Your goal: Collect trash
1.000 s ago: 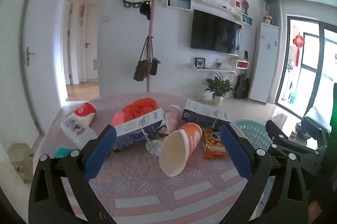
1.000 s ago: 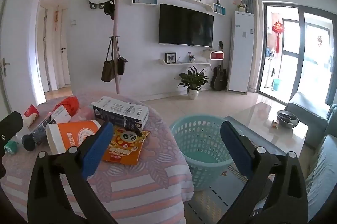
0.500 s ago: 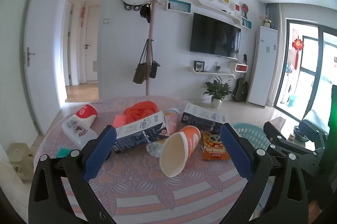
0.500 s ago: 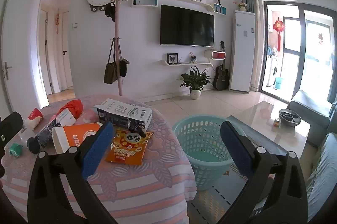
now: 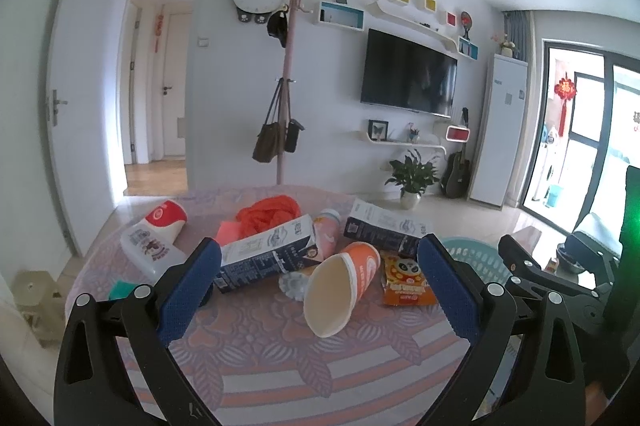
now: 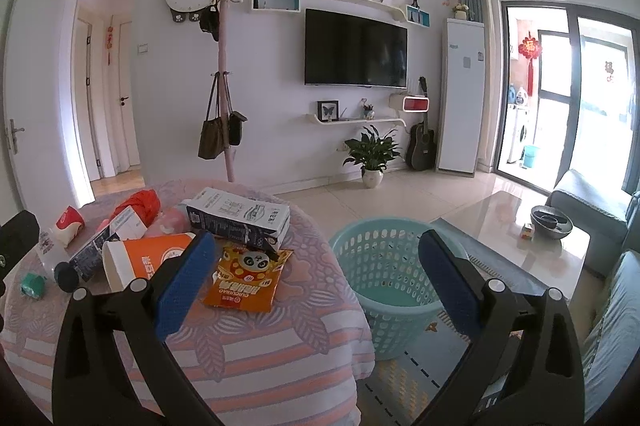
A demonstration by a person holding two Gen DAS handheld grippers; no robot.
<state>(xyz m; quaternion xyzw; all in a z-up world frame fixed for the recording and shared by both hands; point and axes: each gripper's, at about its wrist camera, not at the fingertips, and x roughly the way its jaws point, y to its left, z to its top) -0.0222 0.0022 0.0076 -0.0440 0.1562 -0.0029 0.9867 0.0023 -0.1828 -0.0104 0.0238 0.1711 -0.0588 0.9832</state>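
Both sets of jaws are wide apart and empty. The tipped orange cup (image 5: 342, 292) lies on the worktop (image 5: 280, 366) dead ahead of the left gripper (image 5: 318, 292), its long axis running away with the mouth toward the camera, so left looks nearer. Only the right wrist view fully shows the teal basket (image 6: 390, 286) on the floor, ahead of the right gripper (image 6: 316, 282).

"CUICHUAO" on snack packet (image 6: 247, 280)

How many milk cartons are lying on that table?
2. One carton lies left of the orange cup; the other carton lies behind the snack packet. Others may hide under the pile.
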